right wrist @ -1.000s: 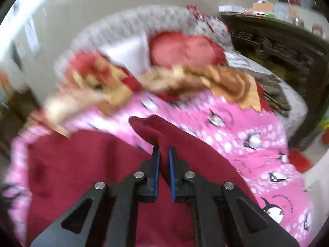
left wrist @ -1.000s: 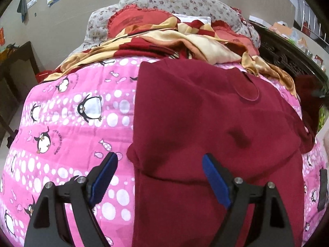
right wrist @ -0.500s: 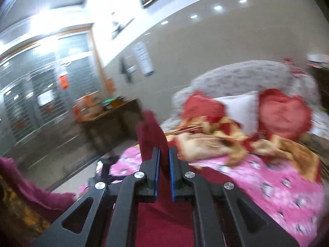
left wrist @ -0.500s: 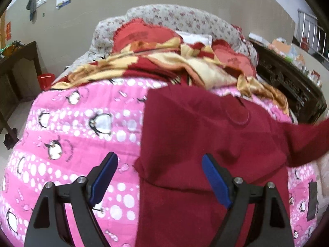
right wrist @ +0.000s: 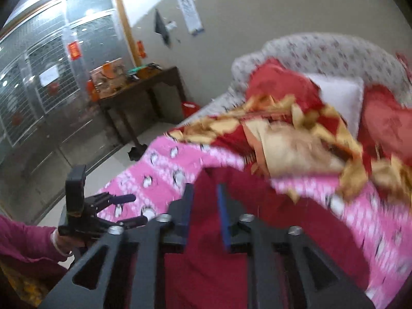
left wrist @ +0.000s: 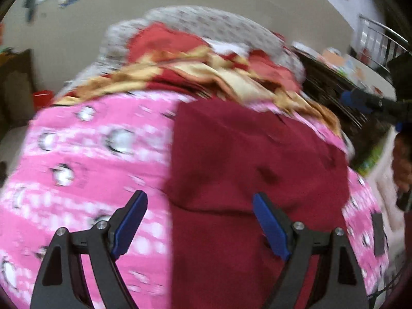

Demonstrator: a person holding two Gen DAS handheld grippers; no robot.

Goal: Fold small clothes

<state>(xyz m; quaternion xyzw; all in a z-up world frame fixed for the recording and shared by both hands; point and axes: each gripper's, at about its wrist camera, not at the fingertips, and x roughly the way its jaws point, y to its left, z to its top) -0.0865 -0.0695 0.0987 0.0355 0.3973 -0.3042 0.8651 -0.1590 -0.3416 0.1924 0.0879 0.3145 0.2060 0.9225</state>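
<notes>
**Maroon garment spread on the penguin quilt, both grippers off it**

Spread flat across the pink penguin quilt: a maroon garment, its left edge running straight up the quilt, a folded layer lying across the upper part with a soft horizontal ridge low down. Beyond it, bunched at the head of the bed, a red-and-gold blanket against a floral headboard.

Left gripper hovering above the near part of the garment, blue pads spread wide, nothing between them; left finger over the quilt, right finger over the maroon cloth. Seen also from the right wrist camera at lower left, held by a hand in a magenta sleeve, jaws apart over the quilt's edge.

Right gripper pointing down over the garment, jaws just parted to a narrow gap, only the cloth below showing through the gap; no fabric pinched between the pads. Visible at the far right of the left wrist view too, raised clear of the bed.

Behind the bed on the left, a dark wooden table with clutter on top, beside a metal-grilled door. White pillow against the headboard. Heavy motion blur in both views.
</notes>
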